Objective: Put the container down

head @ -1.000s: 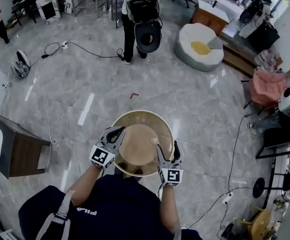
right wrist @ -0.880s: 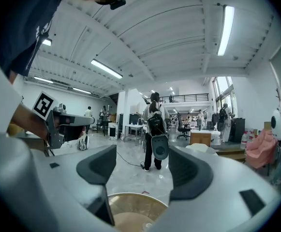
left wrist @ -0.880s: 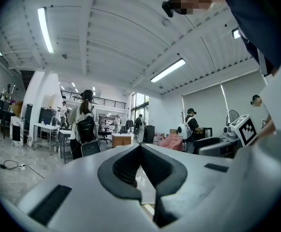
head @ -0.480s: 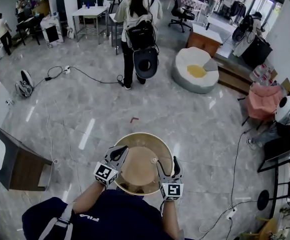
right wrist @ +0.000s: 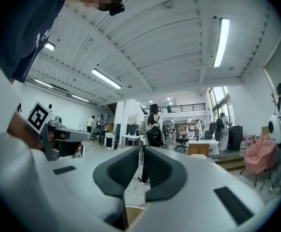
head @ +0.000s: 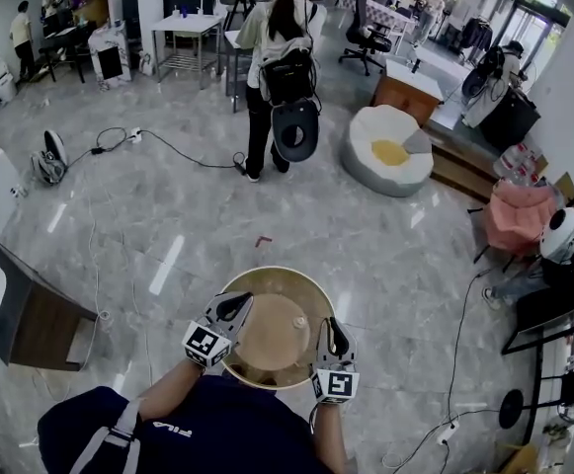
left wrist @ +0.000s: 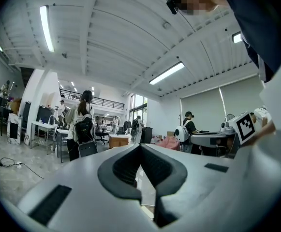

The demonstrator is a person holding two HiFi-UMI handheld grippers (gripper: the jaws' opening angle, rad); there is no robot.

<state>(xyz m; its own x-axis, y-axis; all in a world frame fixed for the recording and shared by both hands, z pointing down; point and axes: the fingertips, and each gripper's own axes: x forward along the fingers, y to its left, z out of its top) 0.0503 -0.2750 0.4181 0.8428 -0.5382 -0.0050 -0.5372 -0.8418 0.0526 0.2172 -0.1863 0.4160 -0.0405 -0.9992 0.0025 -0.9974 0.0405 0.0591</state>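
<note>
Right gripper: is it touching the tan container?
Touching. Right gripper view: the right gripper, jaws just closed further, pinches the tan rim of the container.

Container (head: pixel 272 329) near centre, over floor (head: pixel 168 225), just ahead of wearer's torso (head: pixel 217 428). Far beyond it, centre: person with backpack (head: pixel 285 77), standing. Cable (head: pixel 183 151) on floor, running left from that person's feet. Table (head: pixel 190 23) far left, behind cable. Beanbag (head: pixel 390 151) on floor, right of standing person; low cabinet (head: pixel 405 87) just behind it. Box-shaped stand (head: pixel 15 304) near left, well apart from container. Padded seat (head: pixel 519 215) at right edge, nearer than beanbag. Office chair (head: pixel 361 38) farthest back, right of centre
</note>
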